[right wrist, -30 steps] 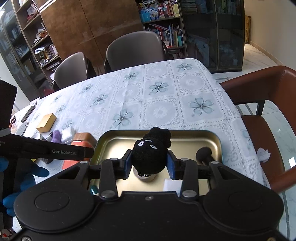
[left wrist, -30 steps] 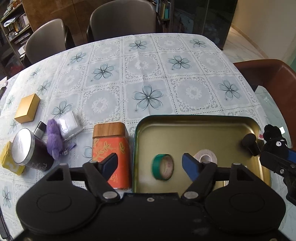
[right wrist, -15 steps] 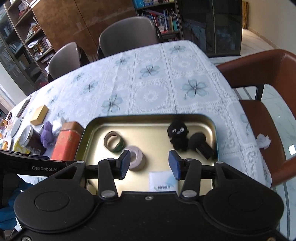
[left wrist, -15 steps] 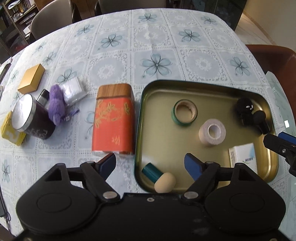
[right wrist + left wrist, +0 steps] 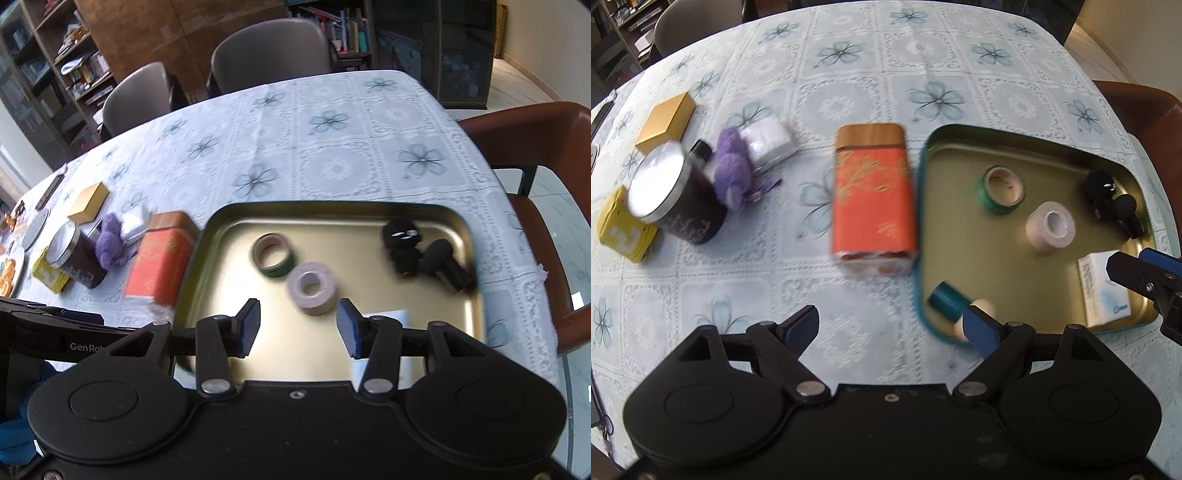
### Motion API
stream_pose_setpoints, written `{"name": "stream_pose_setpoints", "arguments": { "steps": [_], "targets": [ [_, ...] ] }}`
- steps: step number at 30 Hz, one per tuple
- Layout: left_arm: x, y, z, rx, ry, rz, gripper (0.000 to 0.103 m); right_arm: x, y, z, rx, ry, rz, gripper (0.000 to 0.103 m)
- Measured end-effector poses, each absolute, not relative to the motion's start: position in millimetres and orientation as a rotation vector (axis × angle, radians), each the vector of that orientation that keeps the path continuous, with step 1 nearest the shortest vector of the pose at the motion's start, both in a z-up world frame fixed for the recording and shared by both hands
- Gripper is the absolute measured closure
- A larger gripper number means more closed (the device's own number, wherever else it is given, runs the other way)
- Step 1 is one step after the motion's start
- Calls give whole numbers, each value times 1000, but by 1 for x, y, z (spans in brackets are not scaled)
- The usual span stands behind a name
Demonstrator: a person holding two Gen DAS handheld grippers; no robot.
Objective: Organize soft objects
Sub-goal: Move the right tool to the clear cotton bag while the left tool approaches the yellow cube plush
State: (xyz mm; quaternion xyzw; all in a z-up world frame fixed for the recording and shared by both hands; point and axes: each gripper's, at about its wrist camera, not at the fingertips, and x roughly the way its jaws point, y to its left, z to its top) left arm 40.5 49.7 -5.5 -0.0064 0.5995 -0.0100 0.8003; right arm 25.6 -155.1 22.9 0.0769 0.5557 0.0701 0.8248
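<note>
Black plush toy (image 5: 400, 245) is seen lying in the tray (image 5: 332, 208), far right corner, touching a black foam-headed object (image 5: 445, 264) beside it. That item is judged done. Also in the tray: green tape roll (image 5: 1001, 188), pale tape roll (image 5: 1050, 227), white carton (image 5: 1102, 291) at the near right, and a teal-capped piece (image 5: 947, 299) at the near left corner.

Purple plush toy (image 5: 733, 171) is noted on the tablecloth (image 5: 871, 74), well left of the tray, wedged between the dark round tin (image 5: 674, 194) and a white packet (image 5: 768, 140). It is judged to be the soft item left to move. The orange tin (image 5: 873, 199) stands just beside the tray's left wall.

Left gripper (image 5: 890, 326): jaws wide apart and just been opening further, nothing between them, over bare cloth near the tray. Right gripper (image 5: 297, 326): jaws apart, having opened within the last second, nothing held, above the tray's near side.
</note>
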Motion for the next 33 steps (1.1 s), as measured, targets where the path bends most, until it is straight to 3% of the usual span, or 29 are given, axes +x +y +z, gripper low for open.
{"name": "stream_pose_setpoints", "arguments": {
  "steps": [13,22,33],
  "targets": [
    [-1,225,-36,-56,1318,145,18,36,0,18,133,1256,285,55],
    [18,347,-27,-73,1245,270,18,71,77,7,116,1232,268,55],
    [69,381,-9,-9,1109,135,10,122,88,-14,332,1224,70,55]
  ]
}}
